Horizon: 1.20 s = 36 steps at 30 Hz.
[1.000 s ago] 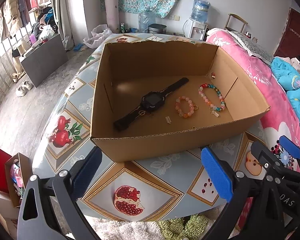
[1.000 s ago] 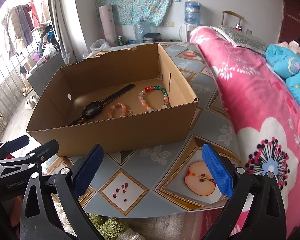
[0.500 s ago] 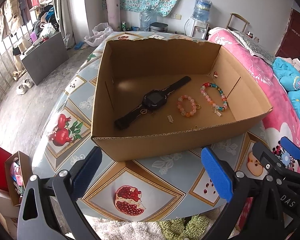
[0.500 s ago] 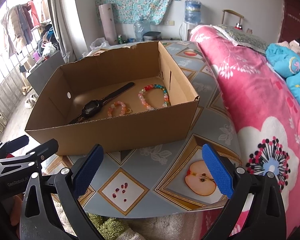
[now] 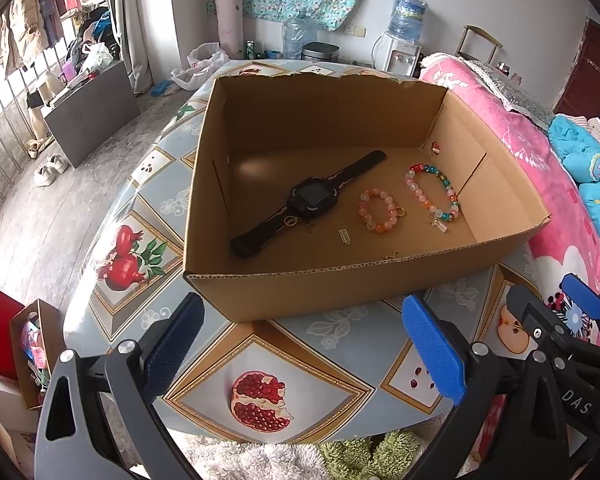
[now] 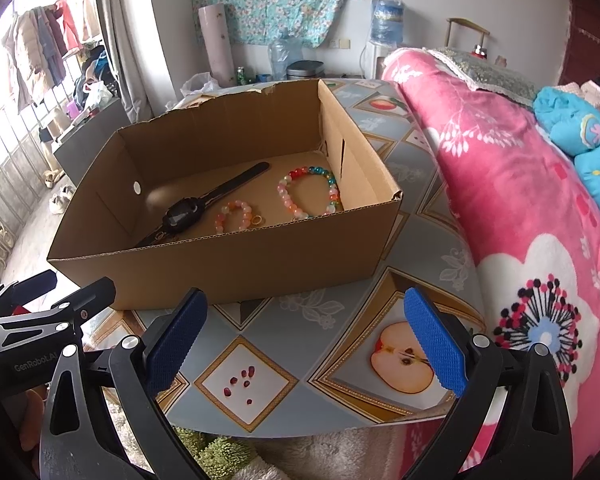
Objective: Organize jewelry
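left gripper (image 5: 302, 348) hovers over the near edge of the fruit-print tablecloth (image 5: 324, 344), fingers spread wide, holding nothing. right gripper (image 6: 306, 336) beside it, also spread and empty. open cardboard box (image 5: 340, 280) sits on the table ahead of both. inside on the box floor: black smartwatch (image 5: 310, 200) laid diagonally, pink-orange bead bracelet (image 5: 378, 216) just right of it, multicolour bead bracelet (image 5: 432, 192) near the right wall, small silver charm (image 5: 344, 237) toward the front, small red item (image 5: 435, 147) in the far right corner. pink floral blanket (image 6: 520, 208) to the right
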{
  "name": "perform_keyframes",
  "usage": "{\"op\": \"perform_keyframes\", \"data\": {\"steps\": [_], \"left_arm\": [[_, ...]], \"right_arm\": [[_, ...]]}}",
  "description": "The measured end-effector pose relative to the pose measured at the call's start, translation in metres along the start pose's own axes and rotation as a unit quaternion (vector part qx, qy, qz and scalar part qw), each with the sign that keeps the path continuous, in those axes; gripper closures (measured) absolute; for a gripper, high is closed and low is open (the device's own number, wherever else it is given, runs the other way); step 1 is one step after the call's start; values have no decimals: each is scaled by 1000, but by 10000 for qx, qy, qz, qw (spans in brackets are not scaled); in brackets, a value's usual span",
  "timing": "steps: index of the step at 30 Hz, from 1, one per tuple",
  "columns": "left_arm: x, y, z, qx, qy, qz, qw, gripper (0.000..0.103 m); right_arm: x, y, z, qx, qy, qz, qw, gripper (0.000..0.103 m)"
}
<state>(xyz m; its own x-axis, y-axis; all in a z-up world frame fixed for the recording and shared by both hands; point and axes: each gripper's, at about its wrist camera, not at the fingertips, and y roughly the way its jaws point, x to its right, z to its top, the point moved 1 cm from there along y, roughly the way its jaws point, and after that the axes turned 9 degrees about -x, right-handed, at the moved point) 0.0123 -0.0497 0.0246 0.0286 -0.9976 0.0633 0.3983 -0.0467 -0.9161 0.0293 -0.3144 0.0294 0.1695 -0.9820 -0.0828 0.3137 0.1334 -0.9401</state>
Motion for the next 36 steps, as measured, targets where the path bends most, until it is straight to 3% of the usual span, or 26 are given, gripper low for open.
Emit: {"op": "perform_keyframes", "data": {"steps": [36], "left_arm": [[2, -4, 1, -12, -66, -5, 10000, 6]], "right_arm": [[3, -1, 2, 5, -12, 19, 10000, 8]]}}
